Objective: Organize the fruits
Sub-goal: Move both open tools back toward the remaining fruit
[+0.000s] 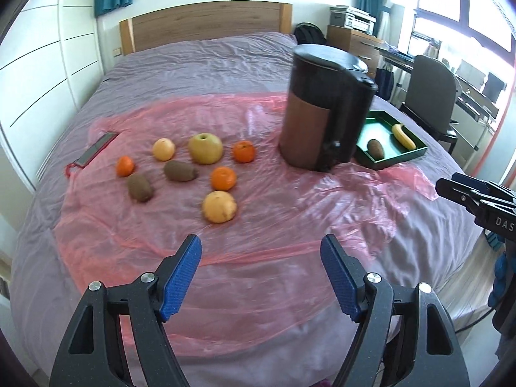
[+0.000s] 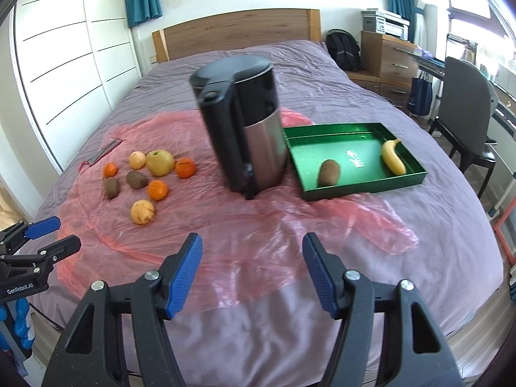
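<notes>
A wide bed (image 1: 206,64) with a mauve cover fills both views, wooden headboard (image 2: 238,32) at the far end, and a crinkled pink plastic sheet (image 1: 258,225) lies spread across its middle. Standing on that sheet is a tall black and steel electric kettle (image 2: 245,129), lid down, handle towards the cameras.

Just right of the kettle sits the green tray (image 2: 364,187). The right wrist view looks straight into it: one kiwi (image 2: 329,172) near the front left, a banana (image 2: 392,156) well apart from it at the right. From the left wrist the kettle covers part of the tray, so only its right part shows.

On the sheet left of the kettle, the loose fruit is clustered: a large yellow-green apple (image 1: 205,148) at the back, a pale orange fruit (image 1: 163,149) just beside it, three small oranges (image 1: 223,178), two more kiwis (image 1: 180,171) and a bigger yellowish citrus (image 1: 219,206) nearest the cameras. The left wrist view shows these best. Further left lies a flat dark slab, perhaps a phone (image 1: 96,150).

The left gripper (image 1: 261,277) hangs over bare sheet in front of the fruit, blue pads well apart with nothing between them. The right gripper (image 2: 253,272) is also parted and empty, above the sheet's near edge. Each camera catches the other gripper at its frame's border; only the right view shows blue coiled cable low at the left edge.
</notes>
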Available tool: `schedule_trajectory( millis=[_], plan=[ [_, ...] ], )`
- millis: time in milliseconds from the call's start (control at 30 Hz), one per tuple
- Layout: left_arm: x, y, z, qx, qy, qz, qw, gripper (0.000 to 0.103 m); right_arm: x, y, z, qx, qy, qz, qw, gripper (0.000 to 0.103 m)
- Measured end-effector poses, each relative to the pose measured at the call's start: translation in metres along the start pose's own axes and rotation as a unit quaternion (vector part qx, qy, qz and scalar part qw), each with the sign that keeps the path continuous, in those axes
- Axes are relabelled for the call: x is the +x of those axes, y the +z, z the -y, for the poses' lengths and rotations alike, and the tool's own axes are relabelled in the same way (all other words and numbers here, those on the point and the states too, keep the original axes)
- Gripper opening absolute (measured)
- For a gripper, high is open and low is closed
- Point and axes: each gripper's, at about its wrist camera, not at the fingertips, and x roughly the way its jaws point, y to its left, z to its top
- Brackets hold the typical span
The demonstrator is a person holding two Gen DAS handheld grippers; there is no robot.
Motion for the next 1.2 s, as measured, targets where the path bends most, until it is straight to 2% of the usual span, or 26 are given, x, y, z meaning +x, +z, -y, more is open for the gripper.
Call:
schedule_trajectory(
  millis=[267, 567, 867, 1200],
  plan=[
    [0.002, -0.020, -0.074, -0.060, 0.027, -0.002, 0.9978, 0.071, 0.018, -0.005, -0.057, -0.029, 0.029, -0.012, 0.999, 0.103],
    [0.015, -0.037, -0.149, -0.128, 0.048, -0.013, 0.9906, 0.071, 0.060, -0.007, -0.124, -0.065, 0.073, -0.042, 0.994, 0.103],
    [0.045, -0.043, -0.185, -0.163, 0.062, -0.036, 0.9841, 0.071, 0.109, -0.003, -0.171, -0.093, 0.105, -0.070, 0.988, 0.103],
    [0.085, -0.041, -0.209, -0.185, 0.074, -0.062, 0.9780, 0.071, 0.172, 0.009, -0.196, -0.098, 0.131, -0.089, 0.982, 0.103]
  ],
)
